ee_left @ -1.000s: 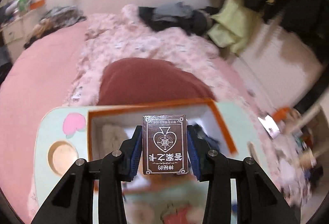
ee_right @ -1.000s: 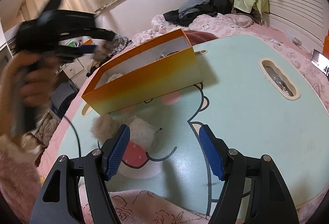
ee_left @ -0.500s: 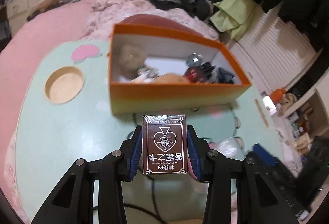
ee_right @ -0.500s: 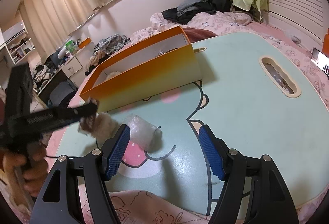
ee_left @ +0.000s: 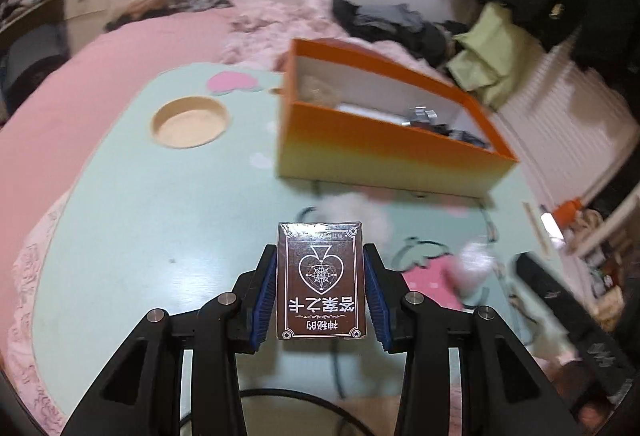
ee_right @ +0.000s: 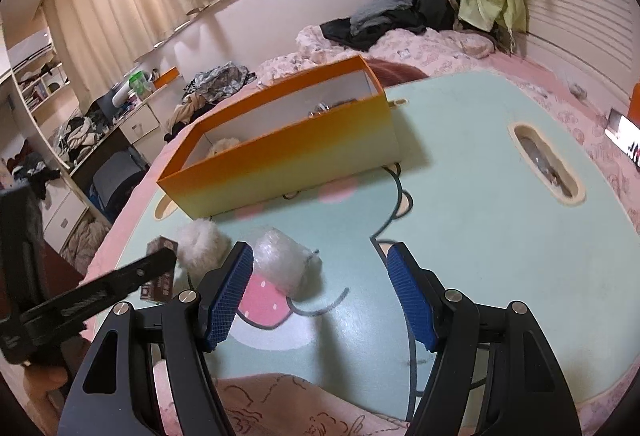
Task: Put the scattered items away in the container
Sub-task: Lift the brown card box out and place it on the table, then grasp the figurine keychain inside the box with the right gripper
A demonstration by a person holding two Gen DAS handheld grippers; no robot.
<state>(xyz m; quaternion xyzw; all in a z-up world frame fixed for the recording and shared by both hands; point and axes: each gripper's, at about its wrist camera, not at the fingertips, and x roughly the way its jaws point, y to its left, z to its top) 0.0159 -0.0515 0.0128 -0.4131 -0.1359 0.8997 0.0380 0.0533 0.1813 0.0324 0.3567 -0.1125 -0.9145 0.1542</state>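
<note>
Your left gripper point(ee_left: 320, 286) clamps the brown card box point(ee_left: 321, 282) above the mint-green table point(ee_left: 140, 203), short of the orange container point(ee_left: 384, 151), while your right gripper point(ee_right: 320, 292) hangs open and empty near the fluffy ball point(ee_right: 198, 242).

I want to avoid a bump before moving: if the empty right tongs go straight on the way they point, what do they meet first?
Probably the bare green tabletop. The open right tongs hold nothing, and the clear plastic bundle sits just left of that line.

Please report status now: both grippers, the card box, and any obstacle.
Left gripper shut on card box, short of orange container. Right gripper open, empty. Fluffy ball and bubble-wrap bundle lie between.
</note>
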